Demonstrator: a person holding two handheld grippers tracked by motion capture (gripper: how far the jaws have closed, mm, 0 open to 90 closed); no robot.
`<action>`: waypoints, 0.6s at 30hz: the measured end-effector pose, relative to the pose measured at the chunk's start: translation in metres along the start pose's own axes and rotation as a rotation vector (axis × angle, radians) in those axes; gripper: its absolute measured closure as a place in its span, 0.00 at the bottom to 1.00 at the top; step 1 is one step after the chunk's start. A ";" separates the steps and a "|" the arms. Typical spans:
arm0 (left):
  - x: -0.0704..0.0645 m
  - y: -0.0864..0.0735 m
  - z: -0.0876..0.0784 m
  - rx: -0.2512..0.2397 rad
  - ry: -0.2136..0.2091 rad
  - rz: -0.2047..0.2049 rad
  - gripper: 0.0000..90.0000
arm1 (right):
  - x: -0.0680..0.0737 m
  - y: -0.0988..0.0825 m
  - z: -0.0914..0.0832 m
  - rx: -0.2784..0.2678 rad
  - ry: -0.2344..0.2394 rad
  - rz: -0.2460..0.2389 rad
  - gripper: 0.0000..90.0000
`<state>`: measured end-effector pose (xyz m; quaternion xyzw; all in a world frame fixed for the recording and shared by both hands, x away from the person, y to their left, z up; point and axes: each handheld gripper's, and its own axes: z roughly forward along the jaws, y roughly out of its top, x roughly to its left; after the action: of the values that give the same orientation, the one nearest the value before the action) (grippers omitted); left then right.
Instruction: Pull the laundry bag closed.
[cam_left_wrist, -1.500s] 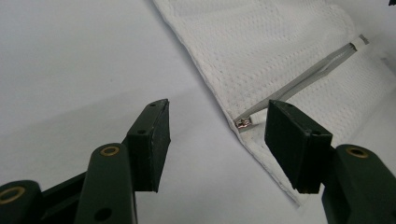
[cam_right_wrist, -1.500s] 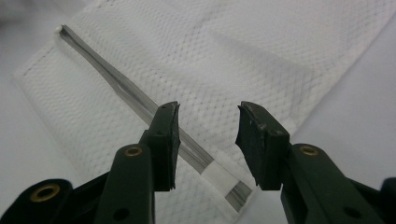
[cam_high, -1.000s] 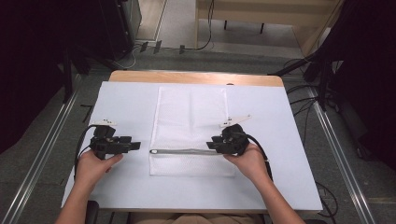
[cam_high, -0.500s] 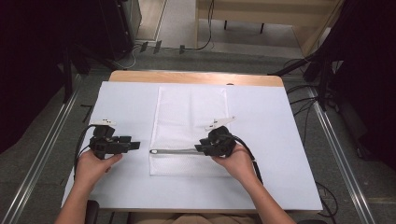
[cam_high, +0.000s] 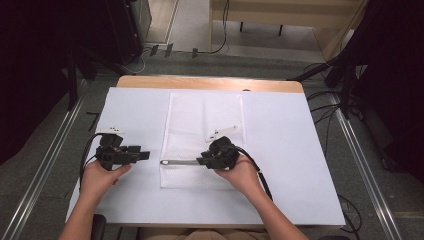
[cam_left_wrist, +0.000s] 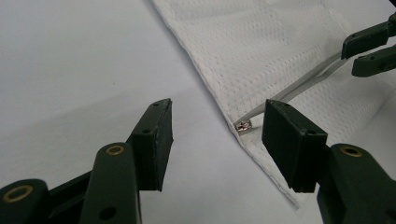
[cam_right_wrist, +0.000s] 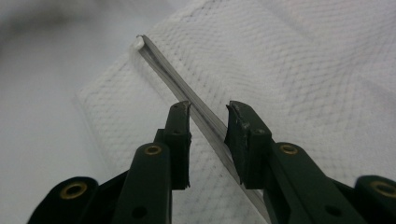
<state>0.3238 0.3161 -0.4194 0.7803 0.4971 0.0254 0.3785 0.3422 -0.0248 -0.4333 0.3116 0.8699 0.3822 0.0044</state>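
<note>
My white paper-covered table (cam_high: 300, 150) carries a white dimpled cloth towel (cam_high: 200, 120). On its six o'clock edge lies a slim grey metal rod (cam_high: 177, 162), not lifted yet. My right gripper (cam_right_wrist: 208, 122) has been narrowing around it, pads not quite pressing; my left gripper (cam_left_wrist: 217, 135) waits wide at nine o'clock.

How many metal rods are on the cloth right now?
1. A single thin metal rod lies across the near part of the white cloth, one end at the cloth's left edge, the other between the jaws of the right tool. Nothing suggests another underneath.
</note>
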 end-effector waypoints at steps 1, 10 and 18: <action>0.000 0.000 0.000 -0.001 -0.001 0.001 0.48 | 0.001 0.001 0.001 -0.002 0.001 -0.003 0.79; 0.000 0.000 0.000 -0.005 -0.004 -0.002 0.48 | 0.015 0.012 0.022 0.007 0.043 -0.019 0.80; 0.001 0.000 -0.001 -0.006 -0.004 -0.001 0.48 | 0.022 0.018 0.039 0.015 0.066 -0.029 0.79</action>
<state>0.3241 0.3174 -0.4190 0.7790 0.4967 0.0252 0.3819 0.3439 0.0218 -0.4435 0.2863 0.8767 0.3859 -0.0213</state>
